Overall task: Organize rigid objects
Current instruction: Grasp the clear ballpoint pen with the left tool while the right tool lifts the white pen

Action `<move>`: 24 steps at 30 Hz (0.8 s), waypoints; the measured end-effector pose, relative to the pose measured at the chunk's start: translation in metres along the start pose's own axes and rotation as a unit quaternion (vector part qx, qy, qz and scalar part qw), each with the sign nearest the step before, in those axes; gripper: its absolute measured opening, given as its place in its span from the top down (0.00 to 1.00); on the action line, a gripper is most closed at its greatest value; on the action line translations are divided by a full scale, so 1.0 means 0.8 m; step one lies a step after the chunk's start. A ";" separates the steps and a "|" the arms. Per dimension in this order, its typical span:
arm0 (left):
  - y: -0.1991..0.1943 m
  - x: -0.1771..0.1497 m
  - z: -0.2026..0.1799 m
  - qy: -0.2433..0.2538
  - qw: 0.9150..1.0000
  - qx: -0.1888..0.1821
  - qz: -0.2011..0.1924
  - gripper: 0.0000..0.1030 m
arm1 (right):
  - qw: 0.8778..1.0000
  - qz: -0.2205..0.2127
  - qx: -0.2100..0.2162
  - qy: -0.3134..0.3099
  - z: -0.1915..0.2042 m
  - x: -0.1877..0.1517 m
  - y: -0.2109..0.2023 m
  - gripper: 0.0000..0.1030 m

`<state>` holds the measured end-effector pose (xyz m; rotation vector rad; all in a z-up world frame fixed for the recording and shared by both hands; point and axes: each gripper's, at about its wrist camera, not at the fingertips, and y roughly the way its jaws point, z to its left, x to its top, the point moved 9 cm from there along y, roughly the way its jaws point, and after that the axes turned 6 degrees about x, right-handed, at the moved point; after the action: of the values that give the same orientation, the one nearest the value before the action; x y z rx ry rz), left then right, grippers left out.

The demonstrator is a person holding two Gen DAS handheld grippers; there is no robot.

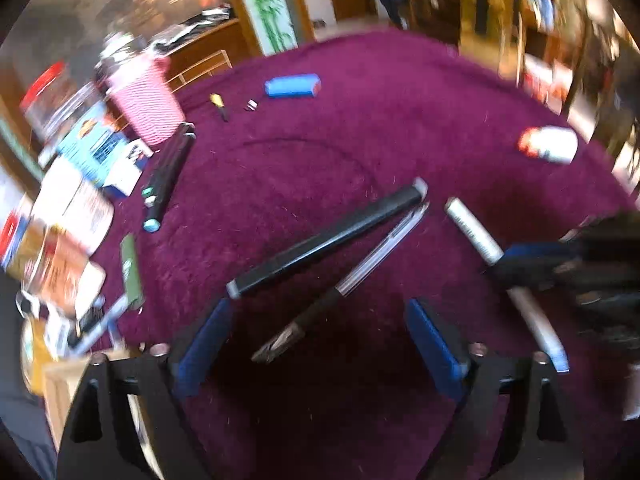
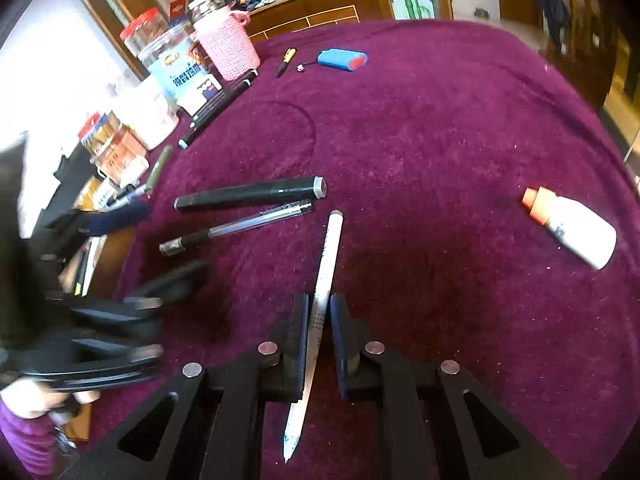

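Left wrist view. Left tool (image 1: 320,344): jaws wide, nothing between the pads, poised over the magenta-covered bench (image 1: 400,120). Ahead of it, a black marker (image 1: 326,238) and a clear-barrelled pen (image 1: 344,284) lie side by side, slanted, close but whether touching cannot be told. To their right, a white pen (image 1: 474,232), its middle hidden by the right tool (image 1: 532,260). Far side: blue case (image 1: 293,86); white bottle with orange cap (image 1: 550,145) at right. Left edge: pink knitted holder (image 1: 146,100), blurred jars and boxes.

Right wrist view. Right tool (image 2: 320,320): jaws narrow, clamped on the white pen (image 2: 326,280), which runs lengthwise between the pads, tip pointing toward the camera. Black marker (image 2: 250,194) and clear pen (image 2: 240,228) lie to the left; bottle (image 2: 576,228) well apart at right. Left tool (image 2: 132,280) blurred at left.
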<state>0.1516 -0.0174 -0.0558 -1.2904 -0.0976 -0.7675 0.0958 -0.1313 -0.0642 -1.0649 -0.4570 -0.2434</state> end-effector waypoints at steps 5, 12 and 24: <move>-0.016 -0.011 -0.011 -0.017 0.999 -0.031 -0.004 0.80 | 1.000 -0.005 0.003 0.010 0.004 0.002 0.004 0.89; -0.039 -0.045 -0.023 -0.051 0.996 -0.074 0.010 0.82 | 1.000 -0.011 -0.007 0.009 0.002 -0.001 0.001 0.88; -0.038 -0.039 -0.022 -0.096 0.993 -0.068 -0.006 0.91 | 0.994 -0.032 -0.081 -0.071 0.019 -0.004 0.007 0.86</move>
<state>0.1049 -0.0210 -0.0508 -1.4932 -0.2115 -0.6671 0.0914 -0.1154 -0.0644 -1.2322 -0.6079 -0.2656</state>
